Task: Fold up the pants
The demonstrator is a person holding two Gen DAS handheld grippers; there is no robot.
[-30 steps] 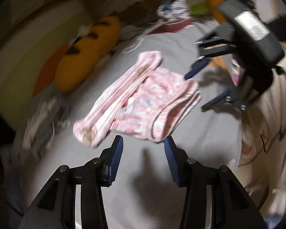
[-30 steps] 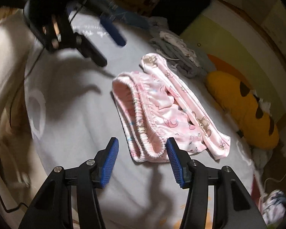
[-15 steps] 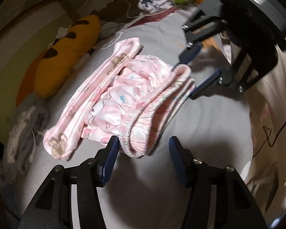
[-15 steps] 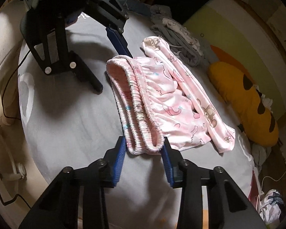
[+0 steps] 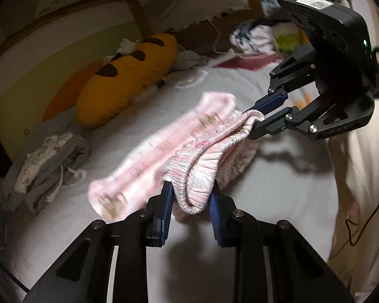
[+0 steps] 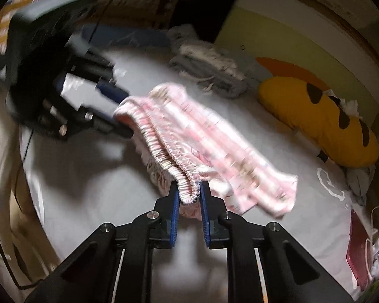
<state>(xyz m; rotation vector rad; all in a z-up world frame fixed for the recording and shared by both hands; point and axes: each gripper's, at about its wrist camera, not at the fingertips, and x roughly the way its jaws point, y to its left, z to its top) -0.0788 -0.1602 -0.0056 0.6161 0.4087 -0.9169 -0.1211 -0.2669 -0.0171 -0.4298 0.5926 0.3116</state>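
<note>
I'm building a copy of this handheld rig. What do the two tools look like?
Both match: black angular frames with silver bolts and ribbed blue pads on the fingers. The left tool shows this up close. The right tool carries a black housing with a white label, a green light and a black cable; faint lettering marks its frame.

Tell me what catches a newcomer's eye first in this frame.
The pink pants hang mid-scene over the grey bed sheet, their elastic waistband pinched at each end as the left gripper and right gripper close on it. Beyond them lies a yellow spotted plush pillow.
</note>
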